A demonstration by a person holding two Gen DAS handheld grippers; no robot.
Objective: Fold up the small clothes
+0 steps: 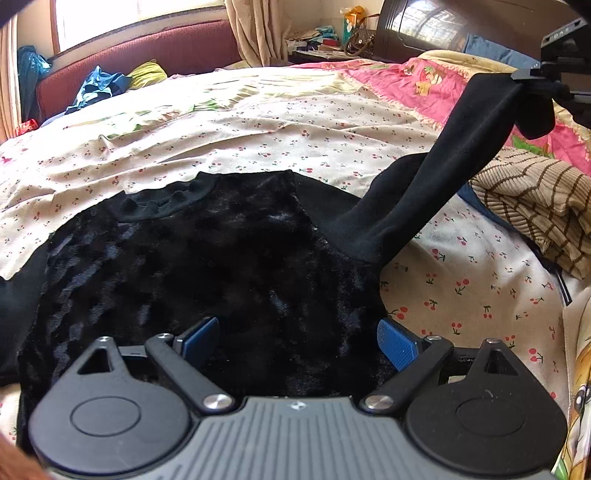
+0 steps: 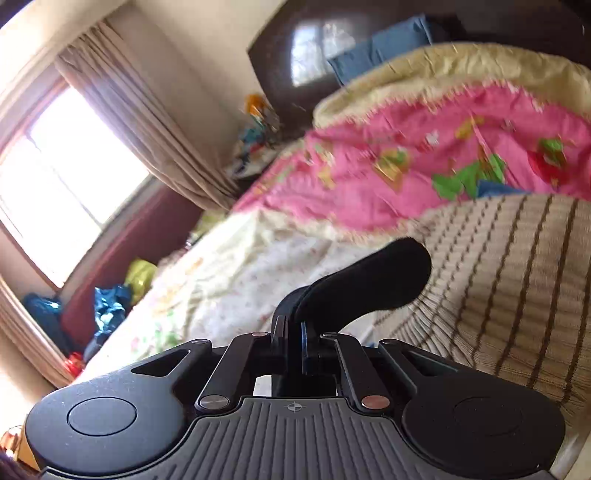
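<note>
Messy bedroom, cherry-print bed [image 1: 258,122]
Black top [image 1: 207,280] lies flat; right tongs [image 2: 293,332] pinch its sleeve [image 1: 454,162] toward 2 o'clock, left tongs [image 1: 295,341] wide open, empty.

Top [image 1: 207,266] flat on bed sheet [image 1: 258,122], neck end away from cam, hem end nearest; L gripper [image 1: 295,341] over hem end, fingers apart, one each side of garment's middle; sleeve [image 1: 436,184] raised off R shoulder, running up + to the R, cuff end pinched in R gripper [image 2: 293,336]; folded knit [image 1: 535,206] on bed R of top, under the lifted sleeve end; quilt [image 1: 424,85] behind knit, toward headboard [image 1: 424,26]; sofa [image 1: 147,55] beyond far L edge of bed, w/ clothes pile [image 1: 99,86] on it; window behind sofa.
</note>
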